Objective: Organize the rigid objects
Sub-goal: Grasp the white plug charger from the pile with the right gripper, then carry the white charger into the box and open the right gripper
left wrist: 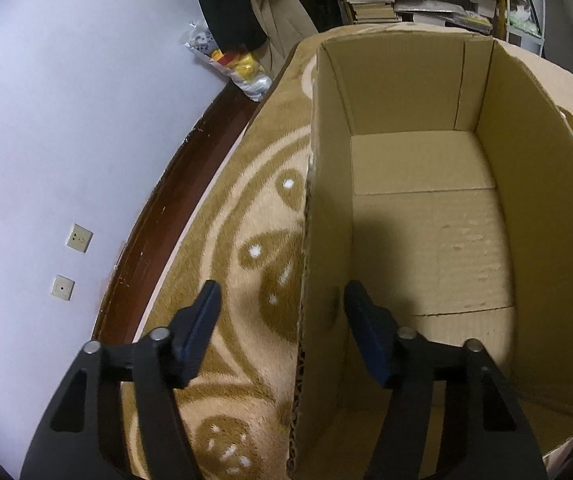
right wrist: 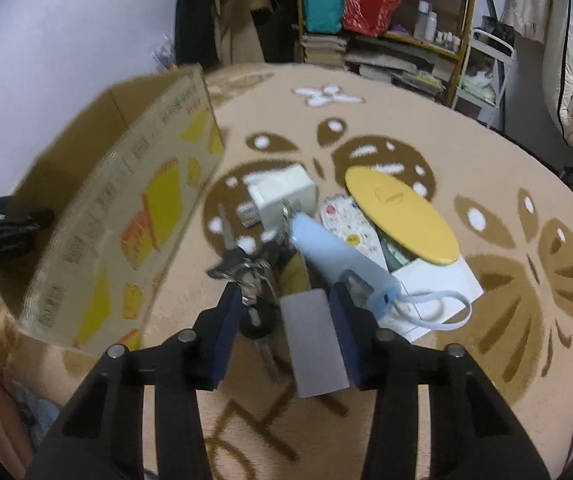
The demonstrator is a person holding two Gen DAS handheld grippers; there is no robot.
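A patterned tan and brown rug (right wrist: 426, 128) covers the floor under everything. On it stands an open cardboard box (left wrist: 418, 80), empty inside. The left claw (left wrist: 282, 300) straddles the box's near left wall, one finger outside over the rug and one inside the box; its fingers stand apart and the pads do not press on the wall. Beyond the box are a shelf (right wrist: 390, 12) crammed with bags, books and bottles, and a crinkled plastic bag (left wrist: 238, 64) against the lilac wall.

From the right wrist view the box sits to the left of the right claw (right wrist: 286, 304), its printed yellow side facing the pile. Ahead of that claw lies a heap of things: a yellow oval lid (right wrist: 402, 220) on top to the upper right, white paper (right wrist: 438, 280) beneath it, a white charger block (right wrist: 282, 196) further ahead, a pale blue case with a loop strap (right wrist: 338, 252) just ahead, a remote (right wrist: 346, 220) partly buried, and keys (right wrist: 254, 276) to the left. A grey block (right wrist: 314, 344) lies between the right claw's fingers, close against the right pad; I cannot tell whether both pads press it.
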